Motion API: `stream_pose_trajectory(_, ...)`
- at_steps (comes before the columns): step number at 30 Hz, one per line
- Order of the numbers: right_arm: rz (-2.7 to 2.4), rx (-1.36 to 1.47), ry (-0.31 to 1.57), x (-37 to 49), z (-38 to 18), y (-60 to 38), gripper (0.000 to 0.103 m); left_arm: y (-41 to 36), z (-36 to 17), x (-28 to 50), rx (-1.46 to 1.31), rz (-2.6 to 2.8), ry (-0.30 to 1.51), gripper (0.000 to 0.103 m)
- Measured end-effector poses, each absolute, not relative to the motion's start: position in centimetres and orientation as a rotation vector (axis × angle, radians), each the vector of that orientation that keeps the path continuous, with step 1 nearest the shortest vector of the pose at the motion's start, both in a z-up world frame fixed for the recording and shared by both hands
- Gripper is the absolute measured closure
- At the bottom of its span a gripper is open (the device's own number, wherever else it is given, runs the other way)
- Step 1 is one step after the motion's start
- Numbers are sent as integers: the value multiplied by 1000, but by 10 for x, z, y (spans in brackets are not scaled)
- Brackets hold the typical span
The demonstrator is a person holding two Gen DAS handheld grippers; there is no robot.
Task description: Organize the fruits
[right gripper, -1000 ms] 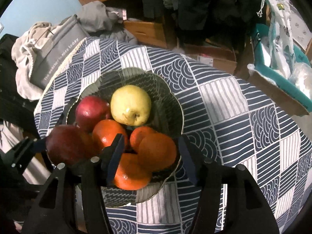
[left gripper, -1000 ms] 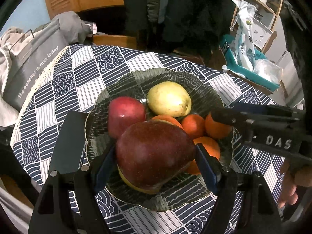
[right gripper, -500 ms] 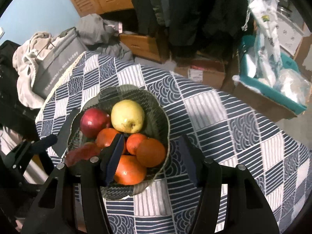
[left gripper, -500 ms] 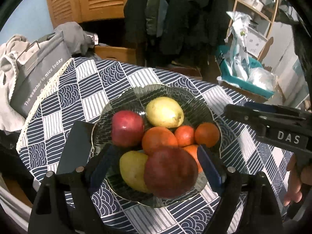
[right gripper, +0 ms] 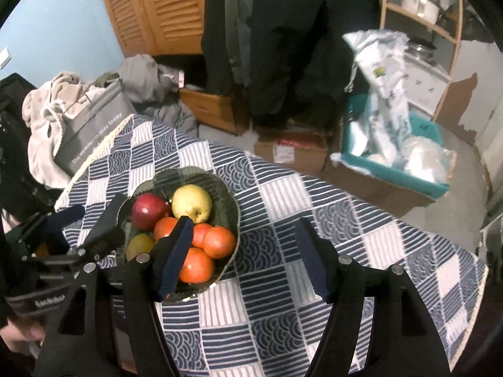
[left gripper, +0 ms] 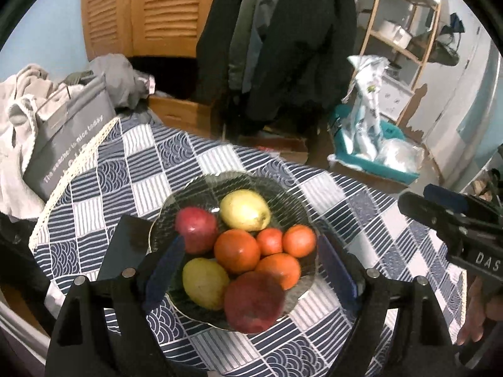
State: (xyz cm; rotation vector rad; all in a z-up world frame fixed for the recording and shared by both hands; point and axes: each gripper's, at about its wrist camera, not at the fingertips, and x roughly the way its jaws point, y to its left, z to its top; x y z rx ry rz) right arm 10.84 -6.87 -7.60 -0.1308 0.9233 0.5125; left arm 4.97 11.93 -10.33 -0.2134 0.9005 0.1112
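Hovering above the glass bowl (left gripper: 292,194) of fruits (left gripper: 242,248), left gripper (left gripper: 248,267) gaping wide and empty, dark red apple (left gripper: 254,301) lying below between its fingers. Right gripper (right gripper: 243,256), jaws just opening, holding nothing, bowl sitting beneath its left finger (right gripper: 176,254).

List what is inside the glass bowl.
In the glass bowl: two red apples, two yellow pears and four oranges. Anything beneath the pile is covered.
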Motion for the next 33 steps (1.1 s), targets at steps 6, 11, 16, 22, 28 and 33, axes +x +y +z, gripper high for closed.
stream_pose_trajectory(6, 473, -140, 843, 86, -45, -87, 34, 108, -77, 39, -145, 113, 841, 16)
stream_pose_trajectory(11, 443, -127, 796, 73, -25, -103, 30, 99, -55, 29, -135, 86, 800, 16)
stream_pose_trajectory(16, 414, -120, 745, 61, -9, -119, 29, 87, -34, 21, -100, 87, 757, 16)
stream_pose_trajectory(22, 350, -115, 694, 50, 3, -141, 27, 74, -9, 15, -102, 64, 706, 7)
stream_pose_trajectory(28, 310, -97, 668, 46, 9, -162, 26, 55, 11, 8, -36, 65, 646, 1)
stream_pose_trajectory(33, 275, -68, 655, 45, 11, -180, 26, 51, 21, 6, -43, 49, 626, 1)
